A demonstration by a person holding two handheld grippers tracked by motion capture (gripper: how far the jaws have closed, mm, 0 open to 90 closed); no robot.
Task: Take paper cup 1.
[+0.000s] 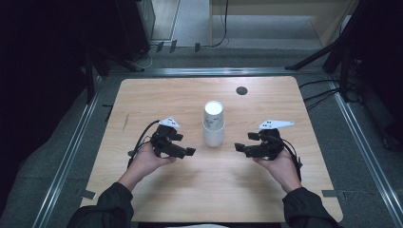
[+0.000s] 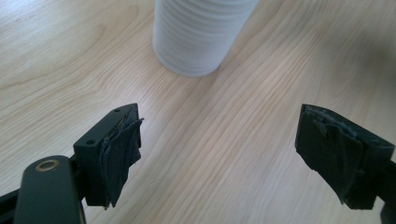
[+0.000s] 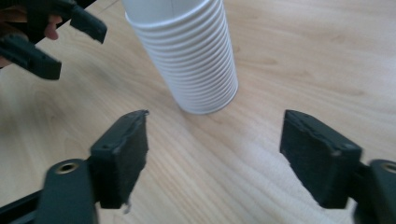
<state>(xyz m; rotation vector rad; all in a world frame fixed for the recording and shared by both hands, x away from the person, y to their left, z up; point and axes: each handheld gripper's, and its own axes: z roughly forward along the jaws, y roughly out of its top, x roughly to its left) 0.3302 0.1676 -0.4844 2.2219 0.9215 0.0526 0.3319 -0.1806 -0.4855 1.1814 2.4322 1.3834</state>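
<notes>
Two open grippers flanking a stack of paper cups [image 1: 213, 124] at mid-table.

Seen from the high view: stack upright on the wooden table [image 1: 157, 95], top cup's white mouth tilted slightly, small dark disc [image 1: 242, 90] near the far edge; left gripper [image 1: 189, 152] and right gripper [image 1: 239, 147] held low in upturned hands, tips turned inward toward the stack, both near it yet apart from it, dark sleeves entering from the bottom; from the left gripper view: ribbed white base just ahead, frayed pads [image 2: 122, 149] spread wide with bare wood between, nothing gripped; from the right gripper view: ribbed side in close detail, jaws likewise wide and empty, the other gripper and fingertips at upper left.
</notes>
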